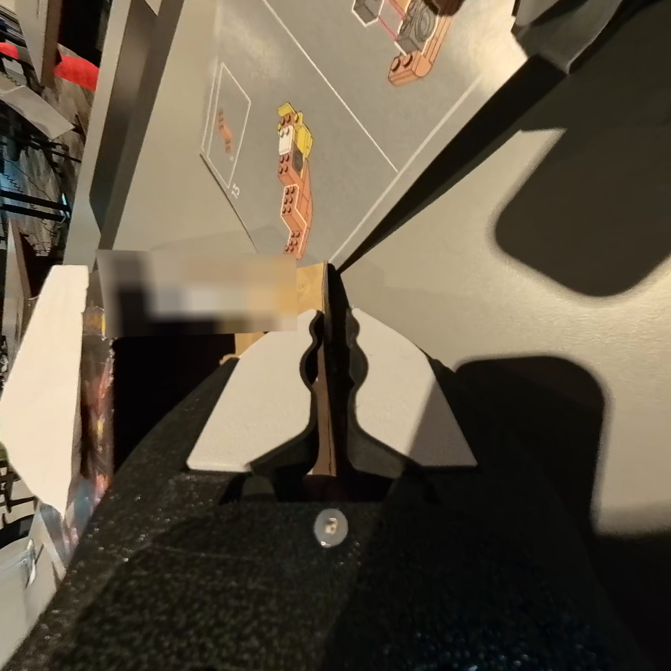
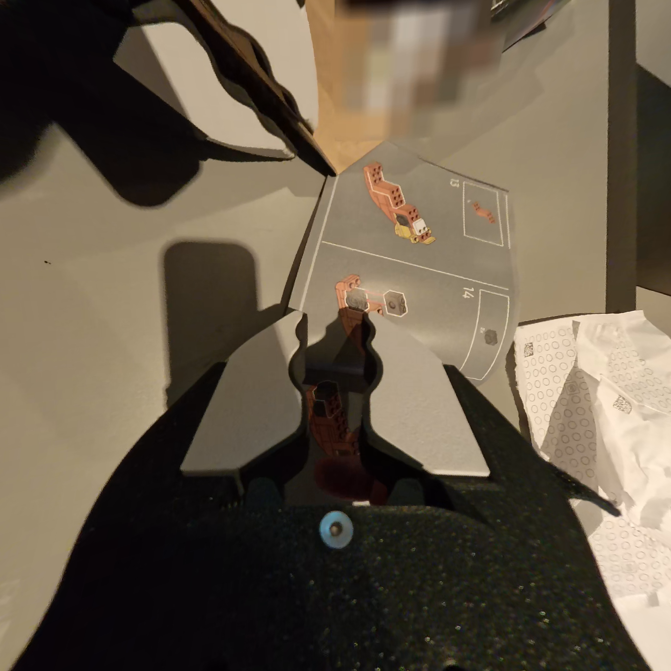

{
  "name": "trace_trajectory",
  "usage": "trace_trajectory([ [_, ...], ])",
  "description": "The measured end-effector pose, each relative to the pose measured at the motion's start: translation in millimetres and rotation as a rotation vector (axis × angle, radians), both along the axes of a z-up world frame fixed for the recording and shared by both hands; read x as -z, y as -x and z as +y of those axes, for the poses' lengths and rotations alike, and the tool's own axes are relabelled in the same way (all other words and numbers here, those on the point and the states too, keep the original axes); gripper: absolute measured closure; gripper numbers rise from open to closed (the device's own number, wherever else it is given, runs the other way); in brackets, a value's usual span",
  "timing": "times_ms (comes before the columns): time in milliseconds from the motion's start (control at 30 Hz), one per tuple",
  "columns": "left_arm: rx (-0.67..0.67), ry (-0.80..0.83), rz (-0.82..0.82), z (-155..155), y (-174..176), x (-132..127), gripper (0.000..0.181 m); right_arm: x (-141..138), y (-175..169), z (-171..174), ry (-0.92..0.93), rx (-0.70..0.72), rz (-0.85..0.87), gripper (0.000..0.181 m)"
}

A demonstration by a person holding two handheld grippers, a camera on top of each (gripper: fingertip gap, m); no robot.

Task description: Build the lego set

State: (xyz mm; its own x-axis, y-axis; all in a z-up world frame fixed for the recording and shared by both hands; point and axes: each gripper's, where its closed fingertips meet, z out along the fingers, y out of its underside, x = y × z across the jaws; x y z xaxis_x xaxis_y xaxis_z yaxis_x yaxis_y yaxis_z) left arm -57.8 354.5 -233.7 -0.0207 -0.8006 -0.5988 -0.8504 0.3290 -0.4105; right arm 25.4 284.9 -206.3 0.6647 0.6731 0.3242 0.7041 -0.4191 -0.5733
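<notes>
The instruction booklet (image 2: 406, 254) lies open on the grey table, showing printed build steps; it also fills the top of the left wrist view (image 1: 290, 120). My left gripper (image 1: 332, 319) is shut on a thin edge of the booklet at its far corner. In the right wrist view it reaches in from the upper left (image 2: 319, 163). My right gripper (image 2: 336, 326) is over the near part of the booklet. It is shut on a brown lego assembly (image 2: 330, 417) with dark pieces on it, held deep between the fingers.
Crumpled white paper bags (image 2: 599, 417) lie to the right of the booklet. A cardboard box (image 2: 337, 109) stands behind the booklet's far corner. A white box (image 1: 43, 363) stands at the left. Bare grey table (image 2: 90, 308) lies left of the booklet. About 11 centimeters separates my left fingertips from my right.
</notes>
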Motion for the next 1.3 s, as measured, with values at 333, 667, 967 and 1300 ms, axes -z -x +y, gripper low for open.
trace_trajectory([
  [333, -0.002, 0.05, -0.06, -5.7, -3.4, -6.3, 0.168, -5.3, -2.7, -4.6, -0.019, 0.001, 0.016, 0.152],
  [667, -0.009, 0.072, -0.124, -10.3, -3.6, -15.9, 0.168, -24.9, -11.3, -13.8, -0.038, 0.018, 0.095, 0.146],
  [967, -0.026, 0.117, -0.205, -14.8, -0.5, -21.9, 0.168, -38.7, -67.6, 37.5, -0.051, 0.35, 0.209, 0.144],
  [1300, 0.186, 0.049, -0.19, -44.5, -26.1, -25.4, 0.17, -25.5, -65.1, 81.5, 0.296, 0.319, 0.297, 0.142],
])
